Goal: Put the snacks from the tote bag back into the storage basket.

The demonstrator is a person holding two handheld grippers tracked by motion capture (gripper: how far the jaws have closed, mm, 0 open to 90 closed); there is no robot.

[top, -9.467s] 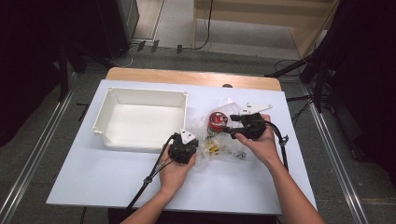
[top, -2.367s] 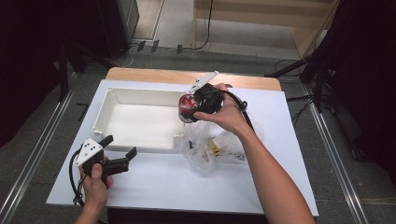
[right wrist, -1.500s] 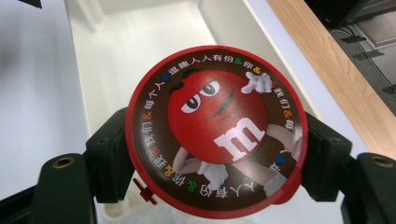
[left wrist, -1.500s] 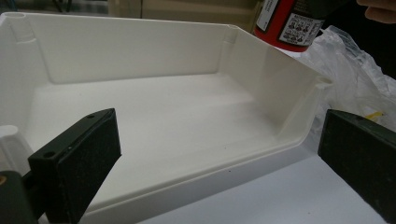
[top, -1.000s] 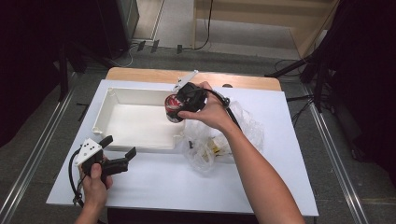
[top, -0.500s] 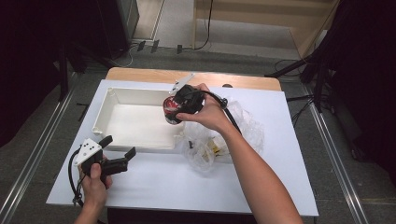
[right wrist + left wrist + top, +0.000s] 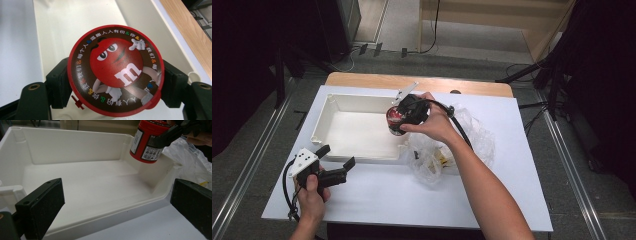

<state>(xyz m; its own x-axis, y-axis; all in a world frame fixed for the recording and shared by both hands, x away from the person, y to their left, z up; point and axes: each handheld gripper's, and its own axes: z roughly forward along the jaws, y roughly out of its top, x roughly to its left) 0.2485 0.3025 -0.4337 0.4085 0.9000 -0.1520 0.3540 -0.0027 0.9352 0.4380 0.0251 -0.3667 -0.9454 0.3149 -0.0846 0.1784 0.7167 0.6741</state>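
Red tub: round plastic candy container, glossy red wall with white printed label panels; the right gripper view shows its flat lid, brown with a red cartoon face, a white "m" and a ring of small coloured characters. It hangs tilted in the air over the right end of the white bin, above that end's wall and clear of the floor.
Right gripper: black, its 2 jaws clamped on opposite sides of the tub, just under the lid's rim; a black cable trails back along the forearm.
Left gripper: black body with a grey 3-cornered plate, held low over the table in front of the bin's near wall; its 2 flat, matte pads stand wide apart with nothing between them.
White bin: rectangular, smooth moulded plastic, rounded corners, a thick rim, shallow sloping walls.
Clear bag: thin, crinkled film lying just right of the bin, small yellow pieces inside.
Table: flat white matte sheet over a wooden edge.
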